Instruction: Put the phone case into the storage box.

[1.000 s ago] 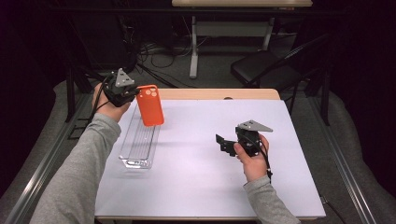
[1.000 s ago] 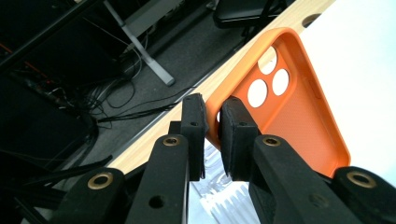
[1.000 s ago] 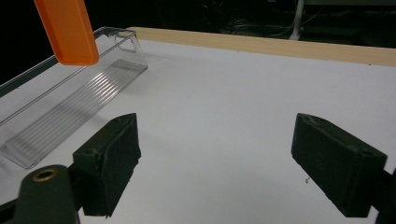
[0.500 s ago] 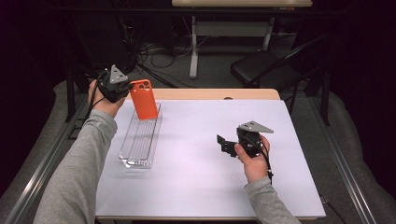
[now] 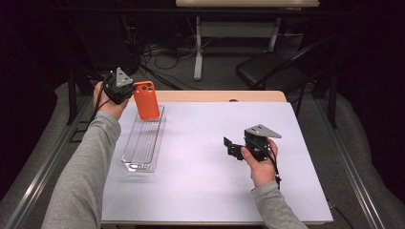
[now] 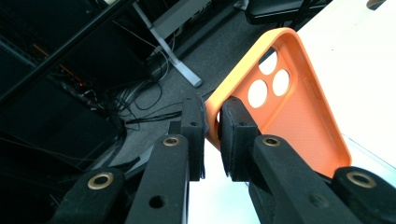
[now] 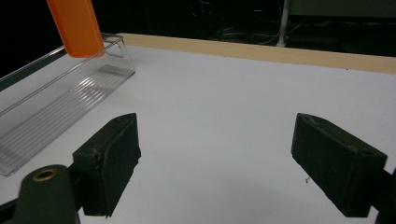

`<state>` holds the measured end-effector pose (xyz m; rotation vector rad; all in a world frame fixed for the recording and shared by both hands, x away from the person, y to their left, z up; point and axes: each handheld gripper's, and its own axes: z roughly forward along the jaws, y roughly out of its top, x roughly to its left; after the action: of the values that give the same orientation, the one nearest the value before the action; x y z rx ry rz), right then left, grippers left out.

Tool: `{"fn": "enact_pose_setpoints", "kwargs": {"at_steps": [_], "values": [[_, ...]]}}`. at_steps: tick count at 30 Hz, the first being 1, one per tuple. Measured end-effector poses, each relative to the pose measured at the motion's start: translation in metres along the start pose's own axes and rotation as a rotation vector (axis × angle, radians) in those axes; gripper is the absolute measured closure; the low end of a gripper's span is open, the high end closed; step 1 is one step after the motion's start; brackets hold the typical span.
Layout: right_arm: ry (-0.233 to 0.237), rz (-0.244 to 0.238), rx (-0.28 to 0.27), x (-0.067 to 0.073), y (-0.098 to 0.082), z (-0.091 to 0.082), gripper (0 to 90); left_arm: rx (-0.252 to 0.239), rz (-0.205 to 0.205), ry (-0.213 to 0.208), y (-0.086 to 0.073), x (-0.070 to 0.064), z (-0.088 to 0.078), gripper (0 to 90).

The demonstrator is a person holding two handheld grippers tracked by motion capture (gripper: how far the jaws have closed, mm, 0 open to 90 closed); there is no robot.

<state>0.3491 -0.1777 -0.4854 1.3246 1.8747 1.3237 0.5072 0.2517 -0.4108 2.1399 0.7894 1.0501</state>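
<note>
Item: orange soft-plastic phone case [image 5: 146,99] with three round camera cut-outs, pinched at its upper rim by the left gripper [image 5: 128,90]; in the left gripper view, pads pressed together on the case wall [image 6: 212,123] with only the thin edge between them. Position: held at the far end of the clear, long, ribbed plastic tray [image 5: 143,143], lower end dipping at or just inside the tray's far rim; contact with the tray floor not determinable. Long axis of case: near upright, tilted slightly, top toward the gripper; long axis of tray: running from far edge toward the person, along the left side of the white table mat [image 5: 210,191]. Judged next move: lowering and laying the case down along the tray's length, so case axis must swing to match tray axis. Nearer hand: left, already holding; right gripper [image 5: 234,145] well apart on the mat, jaws spread wide and empty, pointing toward the tray. Brands, labels, writing: none legible on case, tray or grippers.
</note>
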Motion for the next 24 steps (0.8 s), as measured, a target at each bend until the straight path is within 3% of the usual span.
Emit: {"fn": "enact_pose_setpoints", "kwargs": {"at_steps": [14,24], "values": [[-0.013,-0.001,-0.006,-0.001,-0.003,0.002,14.9,0.014,0.082,0.015,-0.001,-0.012,0.020,80.8],[-0.011,0.005,-0.007,-0.002,-0.003,0.002,14.9,-0.001,0.084,0.028,-0.009,-0.018,0.029,80.8]]}}
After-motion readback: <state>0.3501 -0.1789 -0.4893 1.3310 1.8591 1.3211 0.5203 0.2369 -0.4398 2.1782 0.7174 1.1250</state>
